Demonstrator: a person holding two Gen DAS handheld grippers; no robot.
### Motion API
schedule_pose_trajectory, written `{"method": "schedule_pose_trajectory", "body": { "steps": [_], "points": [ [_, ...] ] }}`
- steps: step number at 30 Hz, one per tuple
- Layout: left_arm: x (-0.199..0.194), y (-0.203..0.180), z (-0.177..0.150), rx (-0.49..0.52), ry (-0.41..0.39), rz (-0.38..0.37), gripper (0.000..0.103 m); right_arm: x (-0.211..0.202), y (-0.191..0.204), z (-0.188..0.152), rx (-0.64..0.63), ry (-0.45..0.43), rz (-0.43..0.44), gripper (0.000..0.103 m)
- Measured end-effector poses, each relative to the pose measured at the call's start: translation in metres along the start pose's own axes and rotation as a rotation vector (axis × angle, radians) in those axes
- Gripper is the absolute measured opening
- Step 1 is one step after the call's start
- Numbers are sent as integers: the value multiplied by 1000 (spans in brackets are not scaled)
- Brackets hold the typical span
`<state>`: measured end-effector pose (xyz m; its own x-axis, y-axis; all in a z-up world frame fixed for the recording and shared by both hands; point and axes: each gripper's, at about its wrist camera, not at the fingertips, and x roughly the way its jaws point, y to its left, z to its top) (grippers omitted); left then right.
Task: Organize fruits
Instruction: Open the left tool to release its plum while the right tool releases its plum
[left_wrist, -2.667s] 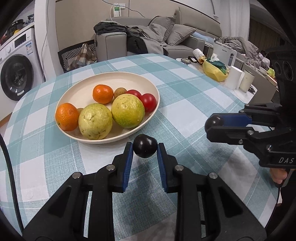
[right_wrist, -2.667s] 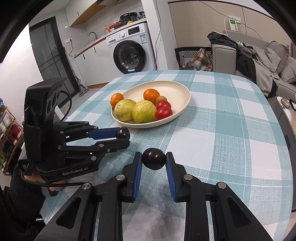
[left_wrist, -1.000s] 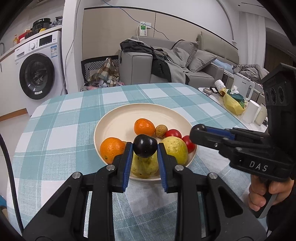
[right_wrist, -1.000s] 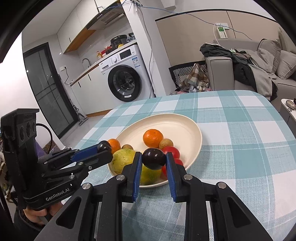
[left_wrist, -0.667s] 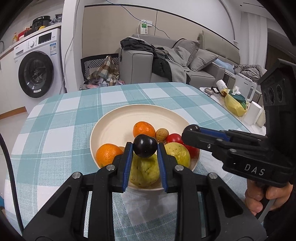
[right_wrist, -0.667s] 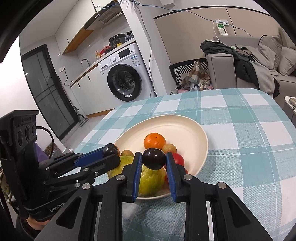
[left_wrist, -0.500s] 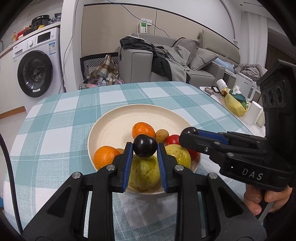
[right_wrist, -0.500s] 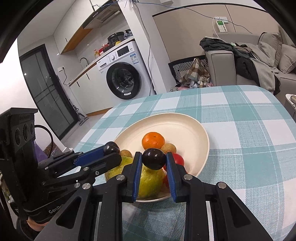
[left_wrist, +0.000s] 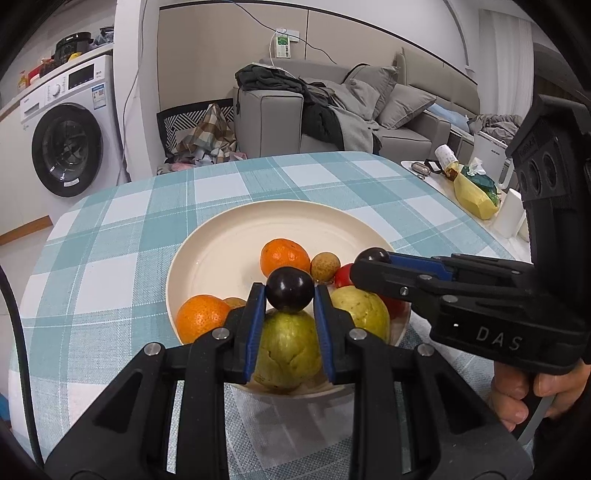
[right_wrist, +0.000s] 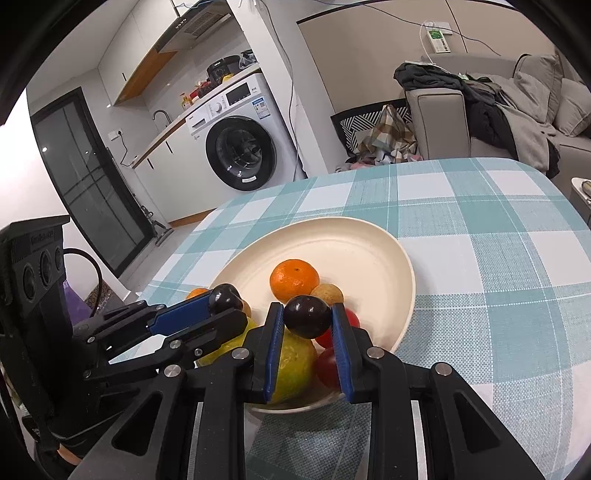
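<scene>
A cream plate (left_wrist: 236, 236) on the checked table holds two oranges (left_wrist: 284, 256), two green guavas (left_wrist: 288, 347), red tomatoes (left_wrist: 343, 275) and a small brown fruit (left_wrist: 325, 266). My left gripper (left_wrist: 290, 295) is shut on a dark plum (left_wrist: 290, 291), held above the plate's near rim. My right gripper (right_wrist: 306, 317) is shut on another dark plum (right_wrist: 306, 315), also over the plate's near side. Each gripper shows in the other's view, the right one (left_wrist: 373, 258) beside the left one (right_wrist: 225, 295). The plate also shows in the right wrist view (right_wrist: 351, 236).
The table (left_wrist: 110, 258) has a teal and white checked cloth. A washing machine (left_wrist: 66, 147) and a grey sofa (left_wrist: 332, 122) with clothes stand beyond it. A side table (left_wrist: 476, 184) with a yellow bag and white cups is at the right.
Both grippers, each holding a plum, have risen off the table and moved forward over the plate's near edge. Their grips have not changed.
</scene>
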<state>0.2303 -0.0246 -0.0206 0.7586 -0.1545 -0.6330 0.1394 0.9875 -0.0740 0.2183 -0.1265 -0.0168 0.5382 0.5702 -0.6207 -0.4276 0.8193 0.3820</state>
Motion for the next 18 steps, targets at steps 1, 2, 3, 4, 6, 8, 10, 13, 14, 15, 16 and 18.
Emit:
{"method": "schedule_pose_trajectory", "body": {
  "steps": [1, 2, 3, 4, 6, 8, 10, 13, 14, 15, 16, 18],
  "points": [
    [0, 0, 0, 0, 1, -1, 24, 0, -1, 0, 3, 1, 1, 27],
    [0, 0, 0, -1, 1, -2, 24, 0, -1, 0, 5, 2, 2, 27],
    [0, 0, 0, -2, 1, -2, 24, -1, -1, -1, 6, 2, 1, 27],
    [0, 0, 0, -1, 2, -2, 24, -1, -1, -1, 8, 2, 2, 27],
    [0, 0, 0, 0, 7, -2, 24, -1, -1, -1, 8, 4, 2, 27],
    [0, 0, -1, 1, 8, 4, 24, -1, -1, -1, 9, -1, 3, 27],
    [0, 1, -1, -2, 11, 6, 24, -3, 0, -1, 3, -12, 6, 29],
    [-3, 4, -3, -15, 9, -4, 25, -9, -1, -1, 5, -39, 9, 37],
    [-4, 5, -3, -17, 10, -6, 26, -11, -1, -1, 3, -47, -3, 42],
    [-5, 6, -4, -17, 10, -7, 27, -15, -2, -1, 2, -58, -14, 46],
    [-7, 7, -5, -19, 7, -6, 29, -17, -3, -2, 1, -65, -16, 52],
    [-13, 9, -6, -24, -5, -11, 34, -20, -6, -2, -1, -70, -32, 54]
  ]
}}
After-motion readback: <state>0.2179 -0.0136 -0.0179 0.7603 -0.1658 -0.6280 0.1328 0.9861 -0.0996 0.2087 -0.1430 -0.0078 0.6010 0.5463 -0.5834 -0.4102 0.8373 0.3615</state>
